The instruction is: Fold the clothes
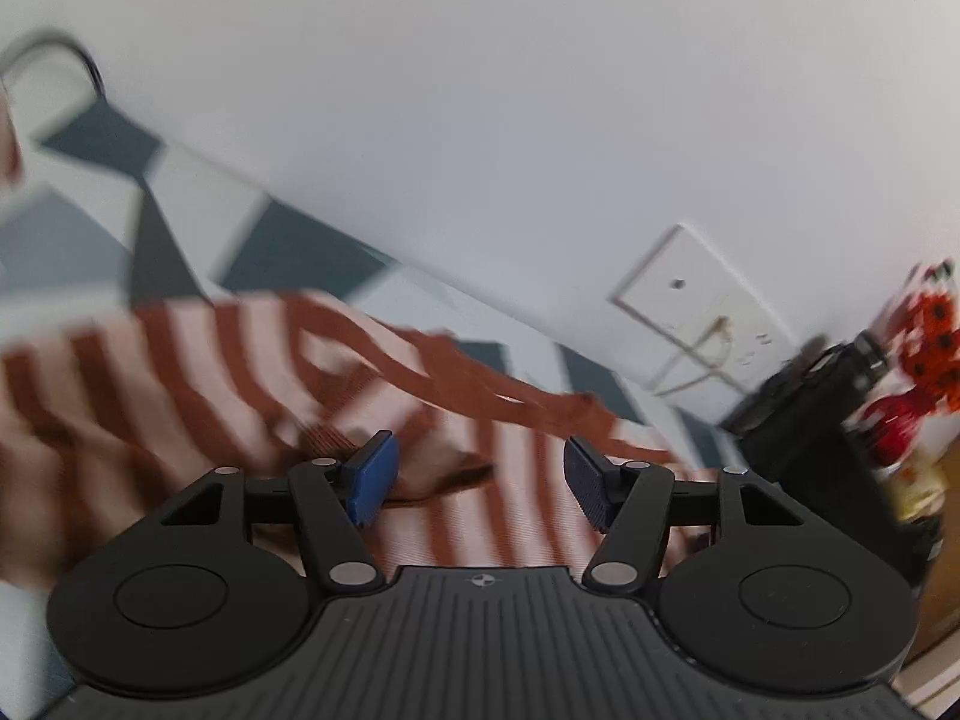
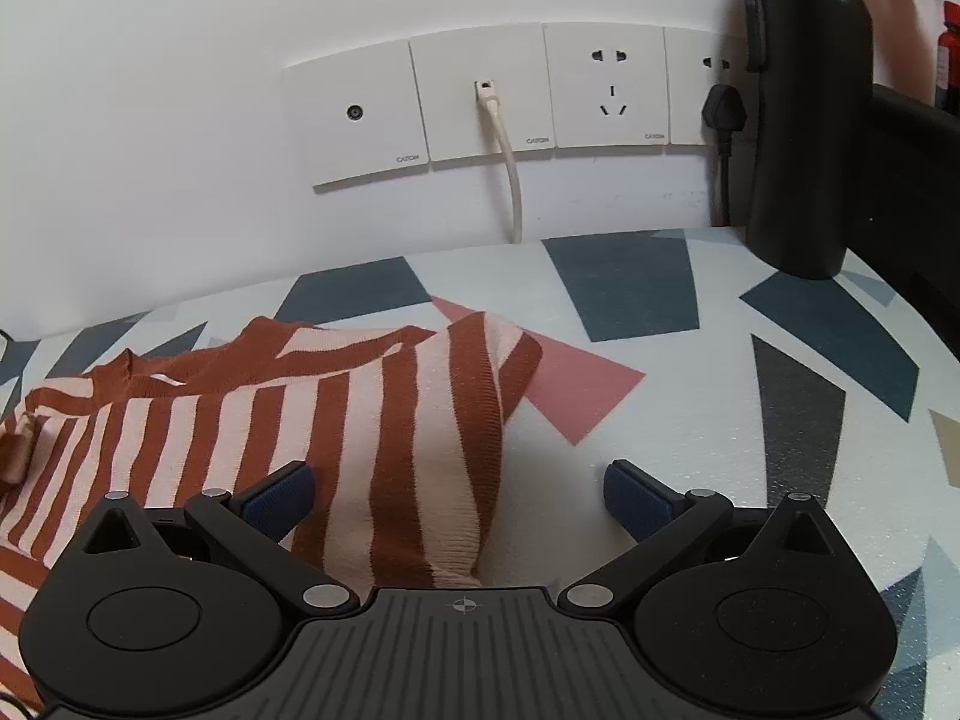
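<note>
A rust-and-cream striped knit top (image 2: 252, 420) lies on a table with a geometric-patterned cloth (image 2: 690, 420). In the right wrist view one sleeve (image 2: 444, 450) is folded over toward the front, and my right gripper (image 2: 459, 498) stands open with that sleeve's edge between its blue pads, not pressed. In the blurred left wrist view the same striped top (image 1: 180, 372) fills the lower left. My left gripper (image 1: 477, 483) hovers over it, jaws apart, with no cloth pinched between the blue pads (image 1: 372, 480).
A white wall with a row of socket plates (image 2: 480, 102) and a white cable (image 2: 510, 180) stands behind the table. A tall black bottle (image 2: 804, 114) is at the back right, beside a black box. Red and orange items (image 1: 924, 336) sit far right in the left wrist view.
</note>
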Available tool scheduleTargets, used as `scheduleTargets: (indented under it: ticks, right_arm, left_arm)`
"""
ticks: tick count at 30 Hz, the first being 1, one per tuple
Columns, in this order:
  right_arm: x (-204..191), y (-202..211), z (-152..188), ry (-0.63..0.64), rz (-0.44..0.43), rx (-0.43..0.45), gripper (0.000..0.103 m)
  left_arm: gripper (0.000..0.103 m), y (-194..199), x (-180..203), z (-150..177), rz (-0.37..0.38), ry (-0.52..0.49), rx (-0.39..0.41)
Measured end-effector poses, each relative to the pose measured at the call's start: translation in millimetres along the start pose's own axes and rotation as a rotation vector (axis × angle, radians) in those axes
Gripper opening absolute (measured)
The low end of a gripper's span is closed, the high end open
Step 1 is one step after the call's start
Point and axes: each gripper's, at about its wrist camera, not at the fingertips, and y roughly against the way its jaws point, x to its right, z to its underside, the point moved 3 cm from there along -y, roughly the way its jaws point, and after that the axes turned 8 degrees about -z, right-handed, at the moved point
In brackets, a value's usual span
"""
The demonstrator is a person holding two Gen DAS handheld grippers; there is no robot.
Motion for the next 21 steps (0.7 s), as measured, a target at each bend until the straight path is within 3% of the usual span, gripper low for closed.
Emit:
scheduleTargets:
  ticks: [3, 6, 8, 11, 14, 17, 21]
  right_arm:
    - [-3, 0, 1, 0.015, -0.001, -0.003, 0.102]
    - [-4, 0, 2, 0.017, -0.006, -0.004, 0.102]
    - [-4, 1, 2, 0.013, -0.007, -0.004, 0.102]
    - [-5, 0, 1, 0.017, -0.005, -0.007, 0.102]
    - [-8, -1, 2, 0.029, -0.001, -0.009, 0.102]
    - [-10, -2, 3, 0.039, 0.002, -0.010, 0.102]
    - [-11, -2, 4, 0.048, 0.007, -0.010, 0.102]
  left_arm:
    - [0.062, -14, 15, 8, 0.084, 0.030, -0.044]
    - [0.063, -3, 30, 4, 0.111, -0.034, -0.001]
    - [0.064, 18, 30, -5, 0.105, -0.073, 0.083]
    - [0.064, 47, 15, -16, 0.033, -0.115, 0.194]
    - [0.064, 61, -5, -15, -0.097, -0.179, 0.236]
    - [0.063, 56, -19, -5, -0.178, -0.224, 0.195]
    - [0.046, 44, -26, 9, -0.205, -0.257, 0.140]
